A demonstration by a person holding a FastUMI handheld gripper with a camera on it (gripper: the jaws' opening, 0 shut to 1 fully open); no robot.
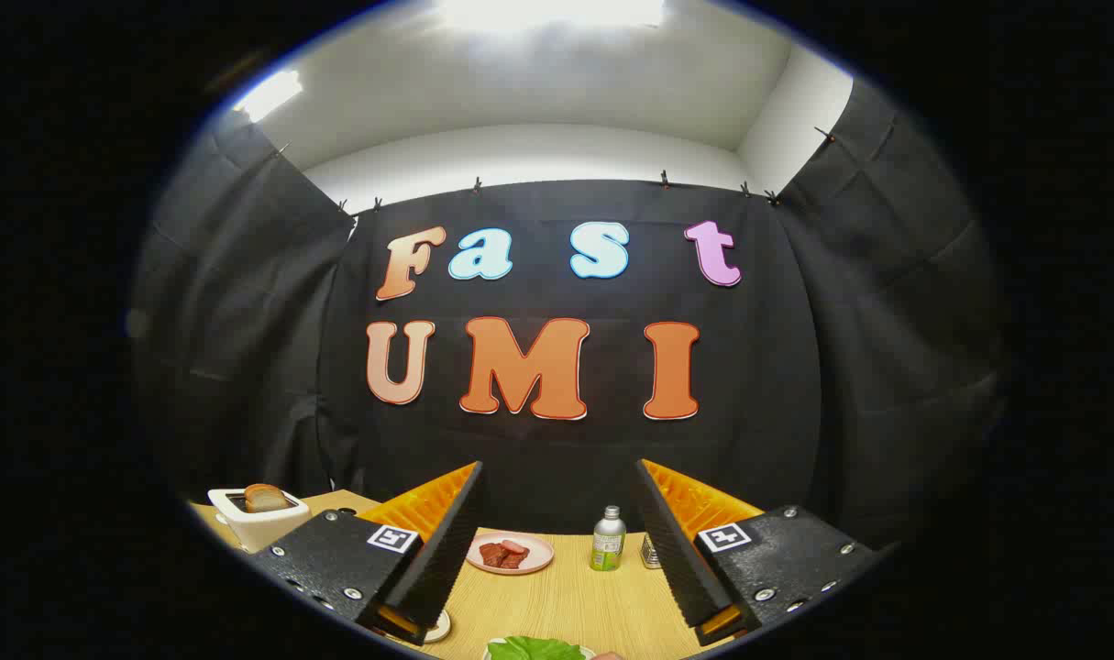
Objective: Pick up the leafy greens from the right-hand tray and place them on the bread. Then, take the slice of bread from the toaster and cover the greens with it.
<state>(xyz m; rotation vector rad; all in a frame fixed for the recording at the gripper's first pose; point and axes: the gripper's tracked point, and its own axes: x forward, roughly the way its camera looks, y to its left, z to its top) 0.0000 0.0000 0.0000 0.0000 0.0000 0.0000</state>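
Greens (535,649) lie flat on tray, low between fingers, near edge cut off; long axis cannot tell. Gripper (561,532) open wide, holds nothing, raised above table (566,605). Beyond fingers: pink plate (540,554) with meat (504,554), bottle (608,540). Toaster (245,522) beyond left finger, bread (265,498) standing upright in slot, lower part hidden.

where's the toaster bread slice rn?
In the gripper view, the brown bread slice stands in the white toaster on the wooden table's far left, beyond the left finger of the open tongs.
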